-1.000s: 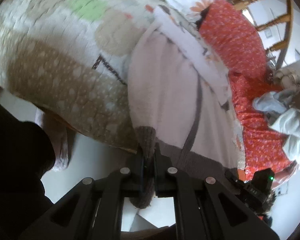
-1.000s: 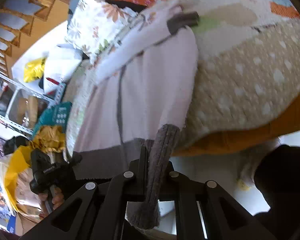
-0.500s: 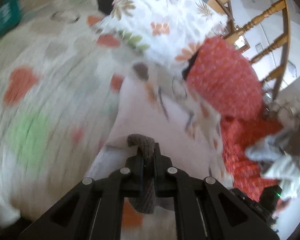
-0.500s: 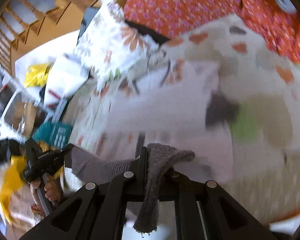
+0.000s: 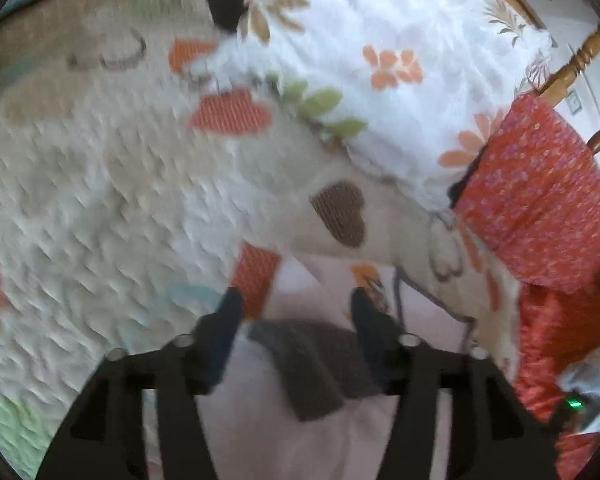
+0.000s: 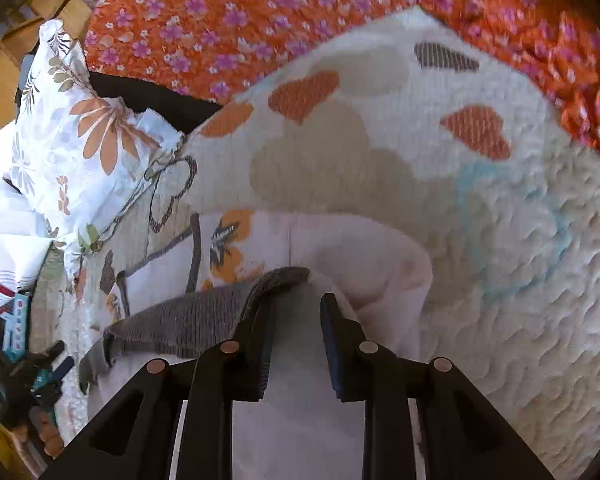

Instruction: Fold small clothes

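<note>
Folding looks about half done: the pale pink garment [image 6: 340,248] lies on the quilted bed [image 6: 500,280], its grey ribbed hem [image 6: 188,320] brought up over the body. Both grippers have just been opening, the left gripper [image 5: 296,304] wide apart, the right gripper [image 6: 296,304] slightly apart, neither pressing on cloth. Further folds and smoothing likely remain.

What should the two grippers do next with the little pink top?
Probably lift both away. The left gripper and right gripper have just been opening their jaws, and the grey knitted hem of the pale pink top lies folded over on the patterned quilt.
</note>
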Demonstrator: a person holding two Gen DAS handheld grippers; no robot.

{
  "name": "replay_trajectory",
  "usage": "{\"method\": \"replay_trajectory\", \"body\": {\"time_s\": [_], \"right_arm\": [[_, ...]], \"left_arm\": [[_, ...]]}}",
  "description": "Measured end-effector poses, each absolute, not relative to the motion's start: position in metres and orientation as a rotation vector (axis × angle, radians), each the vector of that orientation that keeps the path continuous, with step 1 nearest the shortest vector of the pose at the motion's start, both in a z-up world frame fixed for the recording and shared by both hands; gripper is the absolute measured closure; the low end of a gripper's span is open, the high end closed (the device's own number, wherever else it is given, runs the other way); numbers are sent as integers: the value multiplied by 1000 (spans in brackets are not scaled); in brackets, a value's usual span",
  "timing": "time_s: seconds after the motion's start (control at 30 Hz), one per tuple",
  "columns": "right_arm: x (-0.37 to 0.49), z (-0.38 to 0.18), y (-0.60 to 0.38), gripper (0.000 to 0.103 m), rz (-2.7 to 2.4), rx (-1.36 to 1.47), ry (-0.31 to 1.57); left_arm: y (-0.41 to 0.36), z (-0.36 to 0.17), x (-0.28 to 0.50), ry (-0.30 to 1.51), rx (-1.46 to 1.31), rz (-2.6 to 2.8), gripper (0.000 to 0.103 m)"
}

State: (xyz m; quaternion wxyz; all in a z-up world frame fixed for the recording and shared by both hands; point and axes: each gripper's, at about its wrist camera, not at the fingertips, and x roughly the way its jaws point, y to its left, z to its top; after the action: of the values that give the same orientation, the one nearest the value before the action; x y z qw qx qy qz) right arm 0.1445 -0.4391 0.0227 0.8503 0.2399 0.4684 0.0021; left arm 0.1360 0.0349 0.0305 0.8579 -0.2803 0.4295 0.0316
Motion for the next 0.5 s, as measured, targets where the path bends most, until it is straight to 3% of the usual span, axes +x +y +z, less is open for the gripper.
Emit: {"method": "replay_trajectory", "body": {"time_s": [0.3, 0.5], "right_arm": [[119, 45, -374, 77, 130, 332, 968], [101, 24, -335, 77, 248, 225, 1081]], "left_arm": [[-9, 56, 100, 886, -248, -50, 44], [-47, 18, 97, 1101, -86, -251, 44]]}}
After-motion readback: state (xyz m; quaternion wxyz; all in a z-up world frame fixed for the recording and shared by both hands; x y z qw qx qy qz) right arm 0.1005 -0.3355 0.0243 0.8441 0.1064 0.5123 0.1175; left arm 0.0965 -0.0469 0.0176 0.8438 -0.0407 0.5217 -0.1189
